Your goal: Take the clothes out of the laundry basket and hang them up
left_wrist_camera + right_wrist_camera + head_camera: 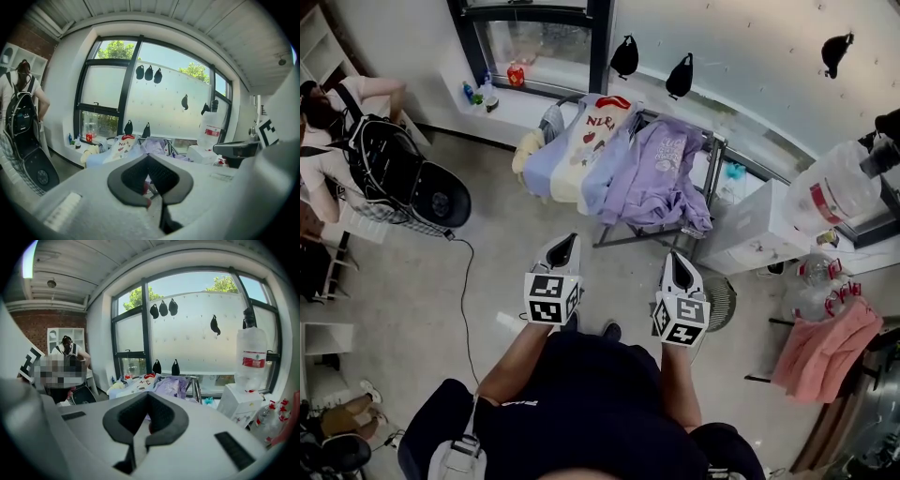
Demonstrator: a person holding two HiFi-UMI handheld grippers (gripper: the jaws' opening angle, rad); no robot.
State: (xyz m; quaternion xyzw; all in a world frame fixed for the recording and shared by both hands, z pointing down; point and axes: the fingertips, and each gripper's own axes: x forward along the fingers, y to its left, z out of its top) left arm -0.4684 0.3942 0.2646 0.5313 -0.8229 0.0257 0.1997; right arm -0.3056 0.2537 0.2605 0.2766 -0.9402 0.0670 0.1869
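Draping the rack [713, 159], clothes [623, 159] hang downward; left gripper [570, 242] and right gripper [677, 259] clenched empty.

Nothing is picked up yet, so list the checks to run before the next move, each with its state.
1. Left claw empty: ok, jaws together on nothing.
2. Right claw empty: ok, likewise.
3. Claws opened for a grab: not ok.
4. Drying rack in front: ok.
5. Free room on rack: cannot tell, clothes drape it.
6. Laundry basket located: cannot tell, none clearly seen.
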